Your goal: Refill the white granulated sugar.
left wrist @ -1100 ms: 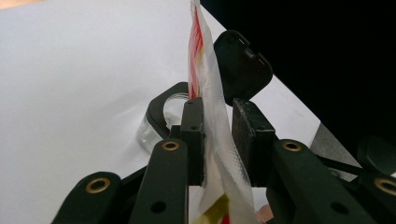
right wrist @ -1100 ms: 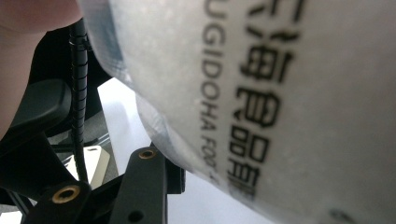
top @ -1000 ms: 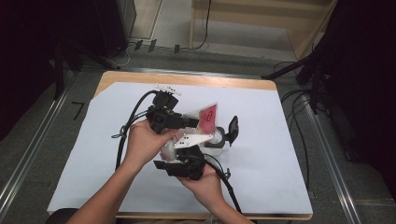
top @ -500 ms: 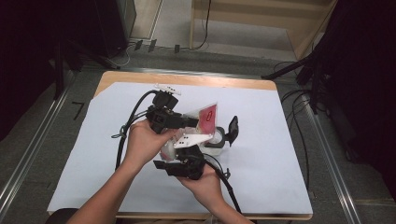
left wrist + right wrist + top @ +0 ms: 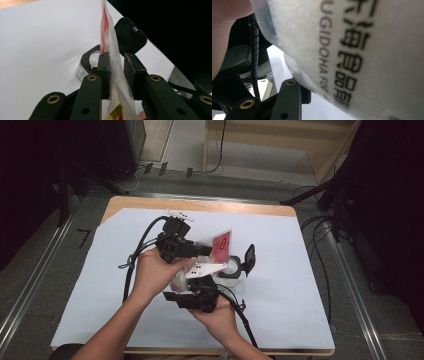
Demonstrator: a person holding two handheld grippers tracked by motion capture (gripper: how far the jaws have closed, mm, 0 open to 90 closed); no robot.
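A clear plastic pouch (image 5: 220, 245) with red print stands on edge above the middle of the table. My left gripper (image 5: 205, 251) is shut on its upper part; in the left gripper view the pouch (image 5: 110, 45) runs up between the two black pads (image 5: 103, 72). My right gripper (image 5: 187, 281) holds the pouch's bulky lower end. In the right gripper view the printed pouch (image 5: 362, 50) lies close against the lens and one finger (image 5: 289, 100) rests against its side; the other finger is hidden. Below sits a small clear container (image 5: 230, 270) with its black lid (image 5: 248, 259) flipped open.
A white sheet (image 5: 300, 295) covers the wooden table (image 5: 200, 205). Cables trail from both grippers toward the person's forearms. More cables (image 5: 320, 235) and dark equipment lie on the floor at the right, and a wooden frame (image 5: 280, 150) stands at the back.
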